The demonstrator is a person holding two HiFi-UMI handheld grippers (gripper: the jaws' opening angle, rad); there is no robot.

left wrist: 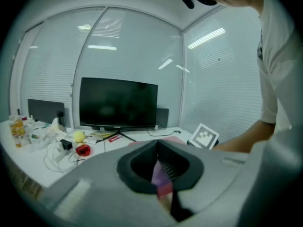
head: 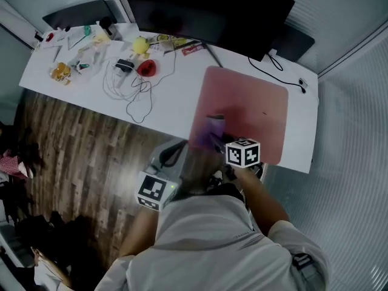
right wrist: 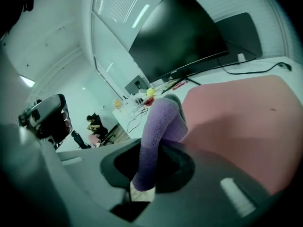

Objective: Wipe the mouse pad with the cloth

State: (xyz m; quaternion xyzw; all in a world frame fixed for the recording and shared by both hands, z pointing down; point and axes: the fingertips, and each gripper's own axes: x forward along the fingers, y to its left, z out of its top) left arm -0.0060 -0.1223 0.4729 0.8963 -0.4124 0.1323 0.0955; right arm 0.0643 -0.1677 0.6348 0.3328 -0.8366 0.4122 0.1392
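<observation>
Fingers of the right gripper (head: 217,140) clamp the cloth (head: 213,125) on the pad's (head: 257,105) left side; the left gripper (head: 173,156) hangs beside the table (head: 176,111) edge. Left gripper view: jaws together, nothing held. Right gripper view: purple cloth (right wrist: 160,124) pinched, pressed onto the pink pad (right wrist: 241,112).

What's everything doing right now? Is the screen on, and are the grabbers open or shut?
monitor: screen dark.
pink mouse pad: flat on the white table.
right gripper: shut on the purple cloth.
purple cloth: bunched, over the mouse pad.
left gripper: something purple between its jaws; grip unclear.
</observation>
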